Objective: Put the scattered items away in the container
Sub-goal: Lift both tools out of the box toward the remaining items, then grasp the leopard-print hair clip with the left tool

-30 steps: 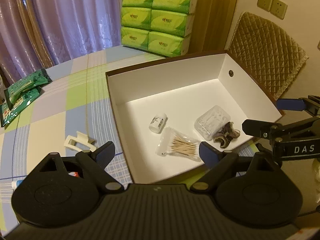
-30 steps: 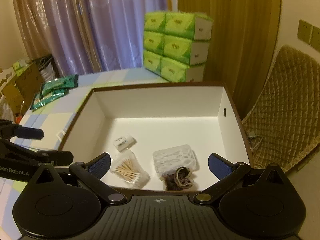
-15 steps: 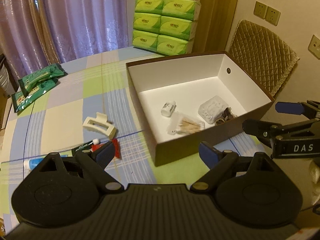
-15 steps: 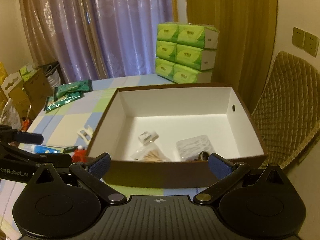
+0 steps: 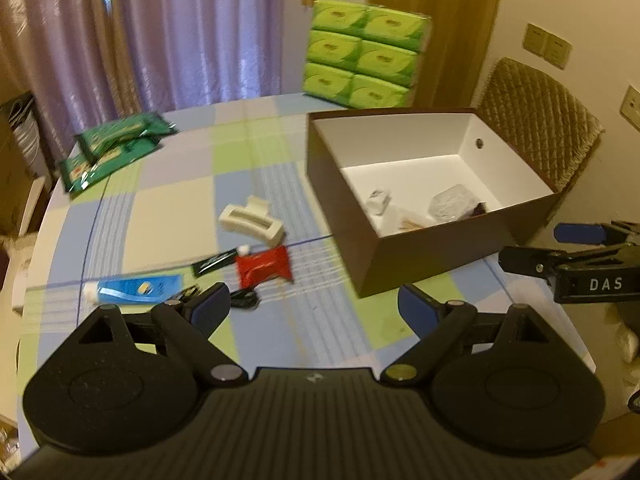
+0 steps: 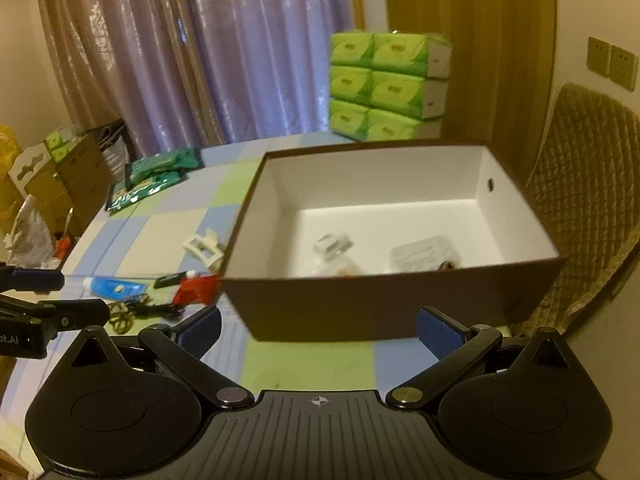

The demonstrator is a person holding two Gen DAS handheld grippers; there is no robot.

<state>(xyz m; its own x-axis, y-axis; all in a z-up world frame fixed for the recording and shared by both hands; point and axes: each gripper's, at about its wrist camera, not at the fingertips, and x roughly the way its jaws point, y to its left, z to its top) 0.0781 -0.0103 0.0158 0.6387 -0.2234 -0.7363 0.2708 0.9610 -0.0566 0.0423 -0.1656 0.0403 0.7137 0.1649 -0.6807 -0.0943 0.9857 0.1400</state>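
Observation:
A brown box with a white inside holds a small bottle, a cotton swab bag and a clear plastic case. Left of it on the checked cloth lie a cream hair claw, a red packet, a blue tube, a thin dark sachet and dark hair ties. My left gripper is open above the cloth, near the red packet. My right gripper is open in front of the box's near wall. Both are empty.
Green wipe packs lie at the far left of the table. Stacked green tissue packs stand behind the box. A quilted chair stands to the right, and cardboard boxes sit beyond the table's left edge.
Both grippers have drawn back from over the box toward the table's near side. The left one has swung left, bringing the scattered items into view.

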